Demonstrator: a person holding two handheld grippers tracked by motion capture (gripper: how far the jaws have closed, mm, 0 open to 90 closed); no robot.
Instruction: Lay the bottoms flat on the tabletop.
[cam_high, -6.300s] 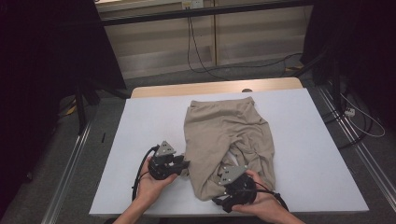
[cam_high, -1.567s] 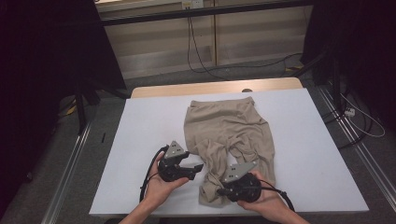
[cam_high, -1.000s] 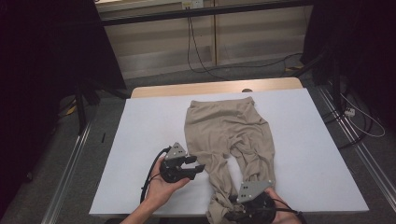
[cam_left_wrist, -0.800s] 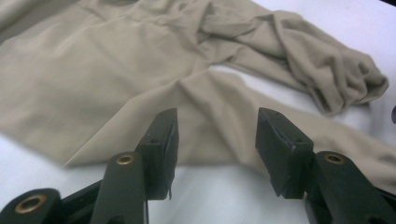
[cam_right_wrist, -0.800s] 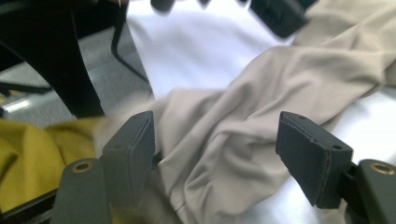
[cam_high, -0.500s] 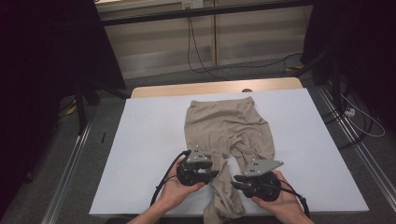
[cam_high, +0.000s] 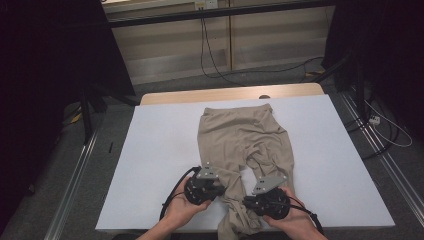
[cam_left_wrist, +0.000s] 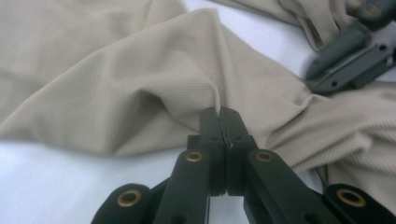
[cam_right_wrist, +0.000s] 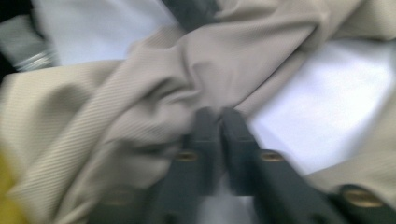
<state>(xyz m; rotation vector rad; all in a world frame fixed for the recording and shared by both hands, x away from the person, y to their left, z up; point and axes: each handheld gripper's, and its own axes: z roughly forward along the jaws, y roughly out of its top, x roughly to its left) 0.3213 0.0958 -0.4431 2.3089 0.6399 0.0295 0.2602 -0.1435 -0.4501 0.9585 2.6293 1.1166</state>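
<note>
We've got the beige pants (cam_high: 242, 145) lying flat mid-tabletop (cam_high: 150, 150), legs bunched at the near edge and spilling over it. Left gripper (cam_left_wrist: 219, 114) has just pinched down on a fold of one leg; right gripper (cam_right_wrist: 219, 116) just clamped on fabric too, though its view's blurry.

A white-topped desk (cam_high: 150, 165) stands on grey carpet (cam_high: 165, 87) before pale wall panels (cam_high: 260, 40) (black cables (cam_high: 210, 55) hang down), darkness flanking.
</note>
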